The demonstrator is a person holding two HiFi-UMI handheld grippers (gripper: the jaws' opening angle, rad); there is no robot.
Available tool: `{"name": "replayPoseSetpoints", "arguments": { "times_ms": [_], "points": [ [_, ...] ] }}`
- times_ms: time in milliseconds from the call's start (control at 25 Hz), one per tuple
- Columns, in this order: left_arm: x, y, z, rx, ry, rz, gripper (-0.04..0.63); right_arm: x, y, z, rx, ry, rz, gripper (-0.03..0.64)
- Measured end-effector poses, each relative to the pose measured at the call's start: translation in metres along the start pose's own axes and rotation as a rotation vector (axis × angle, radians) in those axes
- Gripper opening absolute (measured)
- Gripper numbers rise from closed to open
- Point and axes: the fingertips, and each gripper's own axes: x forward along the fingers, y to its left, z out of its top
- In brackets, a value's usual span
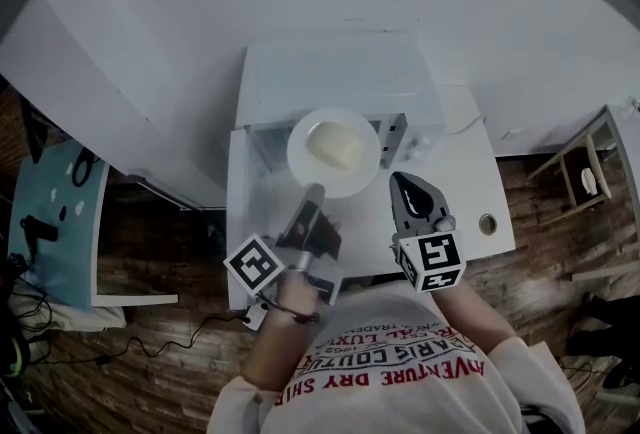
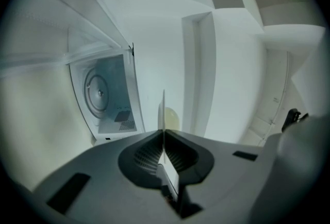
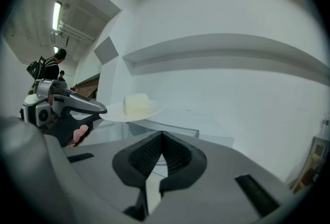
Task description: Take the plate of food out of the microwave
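Note:
A white plate (image 1: 350, 174) with a pale block of food (image 1: 335, 144) hangs in the air in front of the open white microwave (image 1: 340, 72). My left gripper (image 1: 314, 192) is shut on the plate's near rim. In the left gripper view the plate (image 2: 164, 109) shows edge-on between the jaws, with the food (image 2: 172, 117) behind it and the microwave's empty turntable (image 2: 98, 93) to the left. My right gripper (image 1: 402, 184) is shut and holds nothing, just right of the plate. In the right gripper view the plate (image 3: 114, 115), the food (image 3: 136, 104) and the left gripper (image 3: 67, 107) lie ahead of the right gripper (image 3: 162, 138).
The microwave stands on a white table (image 1: 460, 182) against a white wall, its door (image 1: 262, 144) swung open at the left. A small round object (image 1: 487, 223) lies near the table's right edge. A wooden shelf (image 1: 585, 177) stands at the right and a blue table (image 1: 55, 222) at the left.

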Motion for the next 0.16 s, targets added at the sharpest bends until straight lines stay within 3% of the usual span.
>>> {"name": "replayPoseSetpoints", "arguments": {
  "times_ms": [160],
  "points": [
    [0.0014,-0.0008,-0.0023,-0.003,0.003,-0.005,0.016,0.0002,-0.0042,-0.0037,0.010,0.008,-0.006,0.003]
  ]
}}
